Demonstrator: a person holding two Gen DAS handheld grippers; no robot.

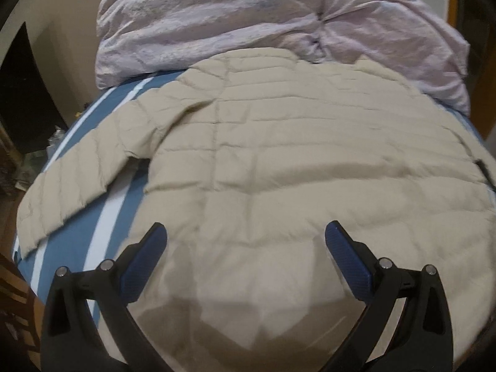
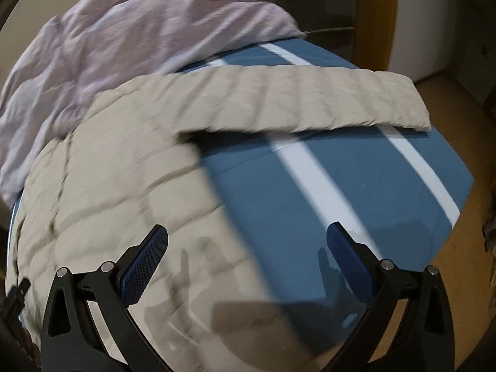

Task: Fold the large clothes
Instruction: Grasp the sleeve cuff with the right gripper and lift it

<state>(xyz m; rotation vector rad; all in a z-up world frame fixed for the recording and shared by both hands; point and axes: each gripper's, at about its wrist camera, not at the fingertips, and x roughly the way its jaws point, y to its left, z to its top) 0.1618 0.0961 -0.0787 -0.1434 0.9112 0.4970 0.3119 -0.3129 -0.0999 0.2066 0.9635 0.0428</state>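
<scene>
The beige quilted jacket [image 1: 279,155] lay spread flat across the bed, back side up, covering most of the blue sheet with white stripes [image 1: 80,232]. From the left wrist view, 1 sleeve [image 1: 71,186] ran out to the left toward the bed's edge, resting on the sheet. The left gripper [image 1: 245,232] hung above the jacket's lower body with its jaws spread wide and nothing between them; whether the blue pads [image 1: 145,263] touched the fabric was hard to tell.

Over on the right wrist view, the picture was smeared with blur. The other sleeve [image 2: 310,99] stretched out straight to the right across the striped sheet [image 2: 341,186], its cuff near the far corner of the bed. The right gripper [image 2: 246,232] was also wide apart and gripping nothing, poised over the jacket's right edge [image 2: 192,248], where beige fabric met blue sheet.

A crumpled pale lilac duvet [image 1: 248,24] was heaped at the head of the bed, touching the jacket's collar end. A wooden floor [image 2: 465,124] showed beyond the bed's right side.
</scene>
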